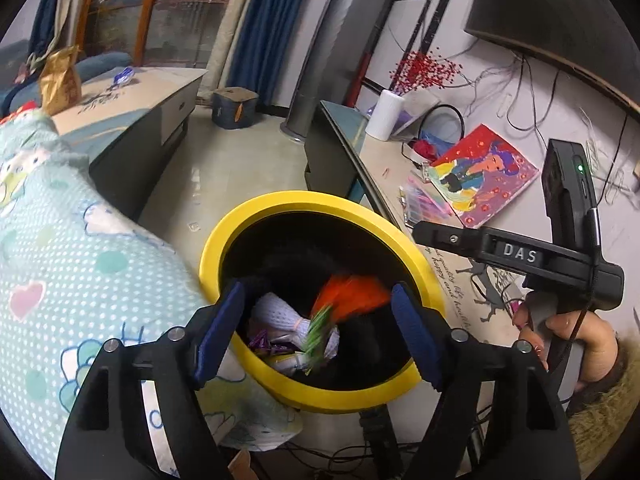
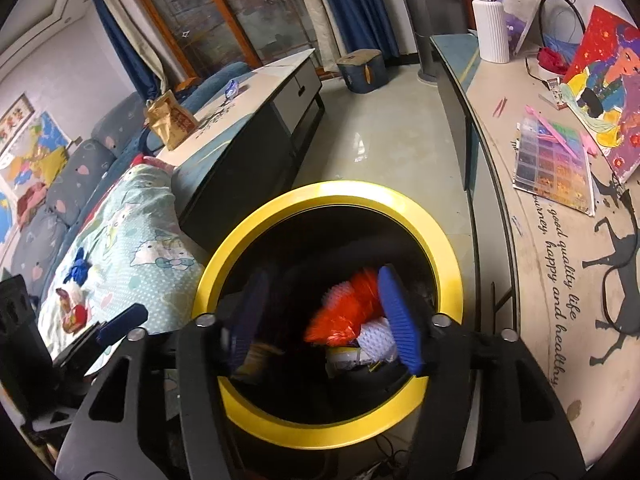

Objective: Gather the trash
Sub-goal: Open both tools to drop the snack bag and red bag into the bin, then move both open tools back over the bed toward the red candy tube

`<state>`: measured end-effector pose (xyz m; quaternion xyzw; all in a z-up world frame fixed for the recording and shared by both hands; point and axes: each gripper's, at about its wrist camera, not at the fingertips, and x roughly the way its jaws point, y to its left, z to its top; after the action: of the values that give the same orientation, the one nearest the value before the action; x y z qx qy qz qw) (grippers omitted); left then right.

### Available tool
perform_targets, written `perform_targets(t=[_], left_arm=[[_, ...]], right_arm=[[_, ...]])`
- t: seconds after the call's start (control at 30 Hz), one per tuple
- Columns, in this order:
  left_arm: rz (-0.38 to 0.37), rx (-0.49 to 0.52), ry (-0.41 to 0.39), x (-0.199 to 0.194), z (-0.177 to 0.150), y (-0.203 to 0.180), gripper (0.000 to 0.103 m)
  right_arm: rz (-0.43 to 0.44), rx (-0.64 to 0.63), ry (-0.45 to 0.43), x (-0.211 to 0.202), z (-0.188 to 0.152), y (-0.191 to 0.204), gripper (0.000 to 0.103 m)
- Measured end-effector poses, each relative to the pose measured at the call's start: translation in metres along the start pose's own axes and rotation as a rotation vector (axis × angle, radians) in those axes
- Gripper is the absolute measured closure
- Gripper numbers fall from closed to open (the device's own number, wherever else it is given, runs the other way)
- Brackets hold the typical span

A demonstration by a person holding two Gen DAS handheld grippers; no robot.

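Bin (image 2: pixel 326 194) showing a yellow rim and black interior; orange wrapper (image 1: pixel 352 294) and white dotted wrapper (image 1: pixel 278 314) lying inside; fingers (image 1: pixel 414 334) wearing blue pads; blanket (image 1: pixel 60 248) displaying mint, white-dotted cartoon print.

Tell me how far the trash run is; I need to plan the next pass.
Done: orange trash, white netting and wrappers lie in the yellow bin. In hand: nothing; left tongs and right tongs stand open over it. Left: a gold bag and blue wrapper on the far table.
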<state>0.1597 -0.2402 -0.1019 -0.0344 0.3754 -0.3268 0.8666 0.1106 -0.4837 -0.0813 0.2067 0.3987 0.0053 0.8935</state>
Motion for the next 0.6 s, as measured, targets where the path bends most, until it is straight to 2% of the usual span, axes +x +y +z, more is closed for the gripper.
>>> perform_targets(t=[0.07, 0.23, 0.6], left_arm=[[0.029, -0.010, -0.007, -0.004, -0.001, 0.003, 0.007], [0.090, -0.005, -0.050, -0.025, 0.000, 0.006, 0.007], [0.213, -0.037, -0.192, -0.086, 0.012, 0.023, 0.007]], right_arm=[[-0.007, -0.003, -0.010, -0.001, 0.000, 0.001, 0.042], [0.003, -0.010, -0.038, -0.008, 0.002, 0.007, 0.038], [0.058, -0.129, -0.106, -0.027, 0.004, 0.052, 0.037]])
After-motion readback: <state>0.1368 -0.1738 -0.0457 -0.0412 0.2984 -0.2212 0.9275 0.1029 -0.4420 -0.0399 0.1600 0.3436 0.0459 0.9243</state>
